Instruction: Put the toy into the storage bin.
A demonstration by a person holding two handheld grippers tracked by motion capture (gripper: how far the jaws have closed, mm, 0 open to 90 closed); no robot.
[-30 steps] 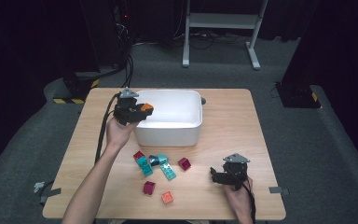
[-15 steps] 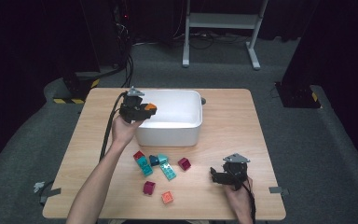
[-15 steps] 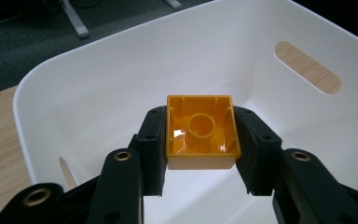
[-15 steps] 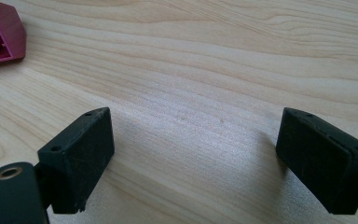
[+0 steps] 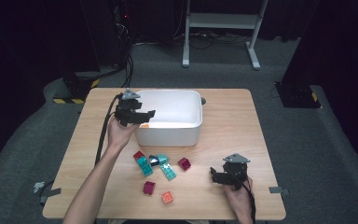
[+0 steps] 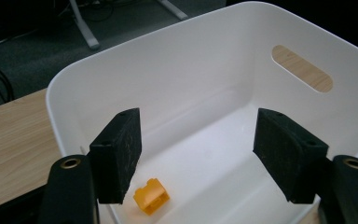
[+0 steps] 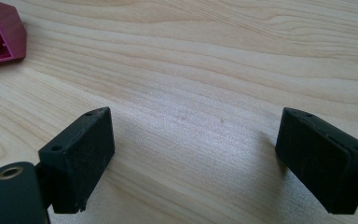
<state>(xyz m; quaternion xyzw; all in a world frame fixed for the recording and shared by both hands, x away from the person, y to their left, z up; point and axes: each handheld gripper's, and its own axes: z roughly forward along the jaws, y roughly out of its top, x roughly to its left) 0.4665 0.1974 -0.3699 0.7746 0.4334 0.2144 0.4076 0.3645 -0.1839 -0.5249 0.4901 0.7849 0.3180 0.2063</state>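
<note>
Orange brick lies on the floor of the white bin, near its left wall, free of any grip. Your left gripper hangs over that bin edge; its jaws have just been opening and stand spread, nothing between them. Loose bricks sit on the table in front of the bin. Your right gripper rests low over bare wood, jaws wide apart, a dark red brick well off to one side.

Bright lit table, dark surroundings, soft shadows, slight blur
</note>
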